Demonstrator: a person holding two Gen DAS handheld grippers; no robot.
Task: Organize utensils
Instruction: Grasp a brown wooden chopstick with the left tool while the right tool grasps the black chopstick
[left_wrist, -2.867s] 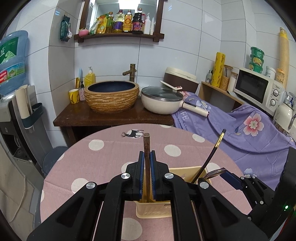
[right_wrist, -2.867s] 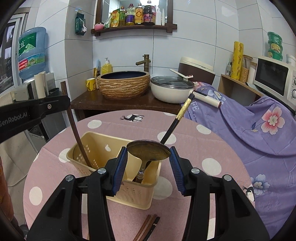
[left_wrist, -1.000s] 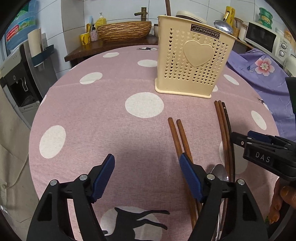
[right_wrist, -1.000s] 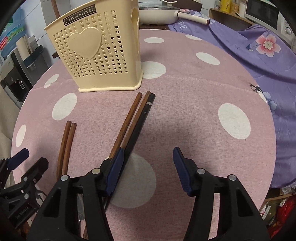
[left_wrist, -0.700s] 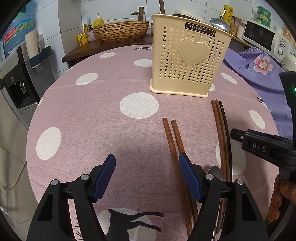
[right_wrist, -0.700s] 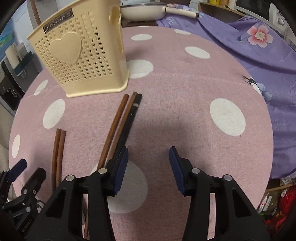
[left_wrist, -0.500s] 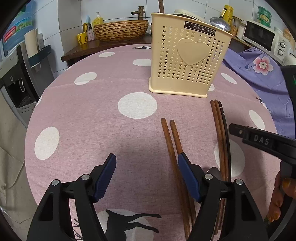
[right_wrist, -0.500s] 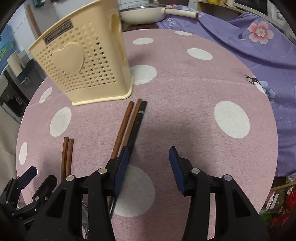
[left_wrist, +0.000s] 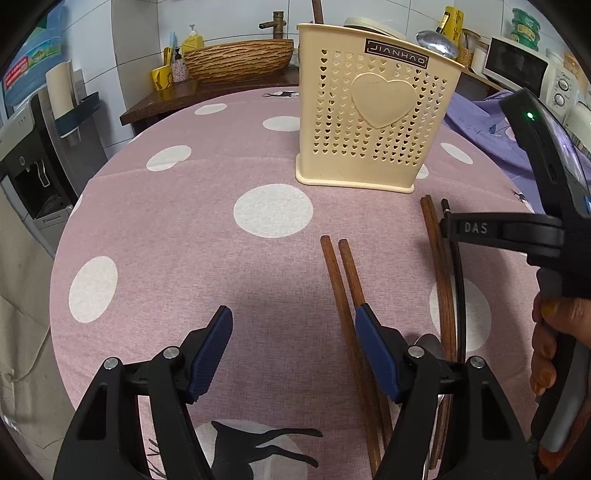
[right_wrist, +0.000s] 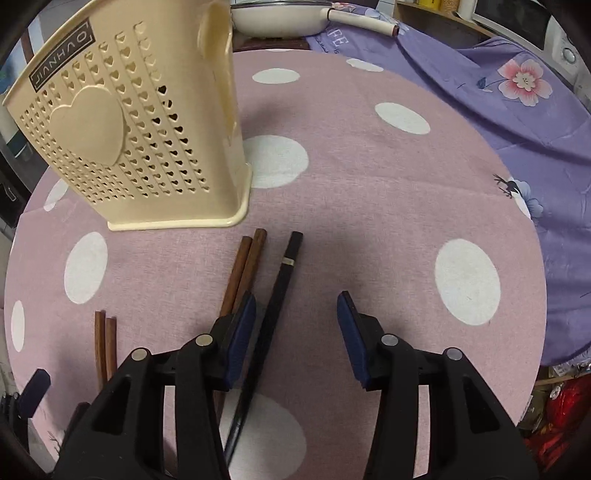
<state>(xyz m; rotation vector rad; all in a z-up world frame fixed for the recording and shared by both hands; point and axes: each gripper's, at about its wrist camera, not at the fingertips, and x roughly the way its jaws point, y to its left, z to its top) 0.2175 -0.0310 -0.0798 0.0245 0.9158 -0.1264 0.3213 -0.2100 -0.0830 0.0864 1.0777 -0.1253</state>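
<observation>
My left tongs (left_wrist: 293, 350) stand wide apart over the pink dotted worktop (left_wrist: 184, 240) with nothing between the pads; the right pad sits over one pair of brown chopsticks (left_wrist: 343, 291) lying flat, though I cannot tell if it touches them. My right tongs (right_wrist: 297, 336) are also apart, their jaws having just been closing, and they grip nothing. A black chopstick (right_wrist: 275, 299) lies on the cloth between the pads, close beside the left one and apart from the right. A second brown pair (right_wrist: 243, 269) runs under the left pad toward the cream utensil holder (right_wrist: 129, 129), which stands upright on the worktop just beyond the sticks' tips. A spoon bowl (left_wrist: 437, 43) and a dark wooden handle (left_wrist: 317, 11) poke out of its top. The holder's black label reads "JIANHAO" (left_wrist: 397, 54). "DAS" (left_wrist: 474, 228) is printed on my right tongs' finger as seen from the left camera, with my hand (left_wrist: 554, 332) around its handle.
</observation>
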